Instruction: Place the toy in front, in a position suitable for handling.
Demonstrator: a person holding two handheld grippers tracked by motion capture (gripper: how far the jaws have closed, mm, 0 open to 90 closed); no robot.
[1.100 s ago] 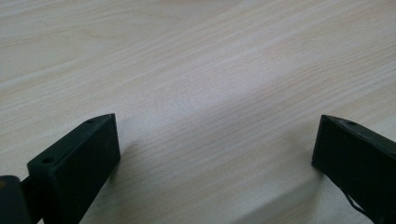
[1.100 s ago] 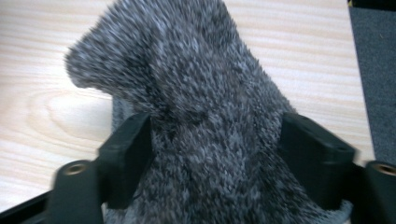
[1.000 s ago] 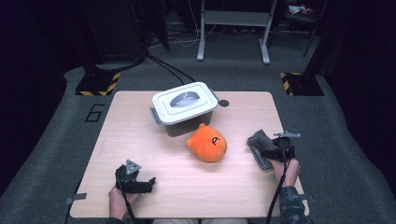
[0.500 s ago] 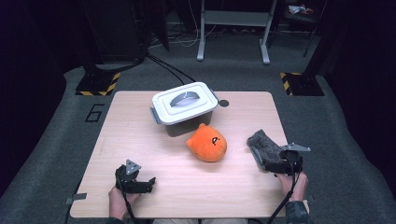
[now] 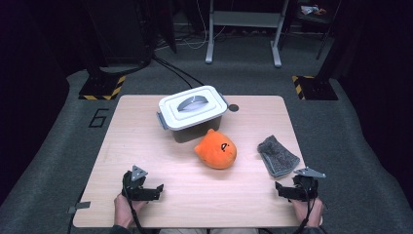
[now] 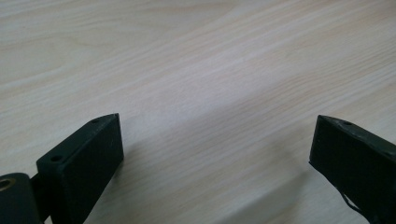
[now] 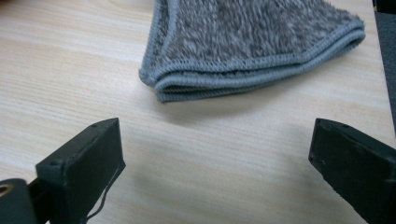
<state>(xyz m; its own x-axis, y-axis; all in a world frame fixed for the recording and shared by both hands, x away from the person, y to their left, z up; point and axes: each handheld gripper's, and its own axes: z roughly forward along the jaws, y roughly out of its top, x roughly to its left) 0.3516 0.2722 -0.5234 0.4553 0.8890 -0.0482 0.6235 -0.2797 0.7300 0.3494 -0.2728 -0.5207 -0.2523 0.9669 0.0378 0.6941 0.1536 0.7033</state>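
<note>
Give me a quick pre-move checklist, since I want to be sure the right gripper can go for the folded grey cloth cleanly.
1. Right gripper jaws open: ok, wide apart and empty.
2. Grey cloth ahead of the jaws: ok, just beyond them, not touching.
3. Cloth folded with its edge facing the gripper: ok.
4. Bare table between jaws and cloth: ok.
5. Orange plush toy apart from the cloth: ok.
6. Left gripper out of the way: ok, open over bare wood.
</note>
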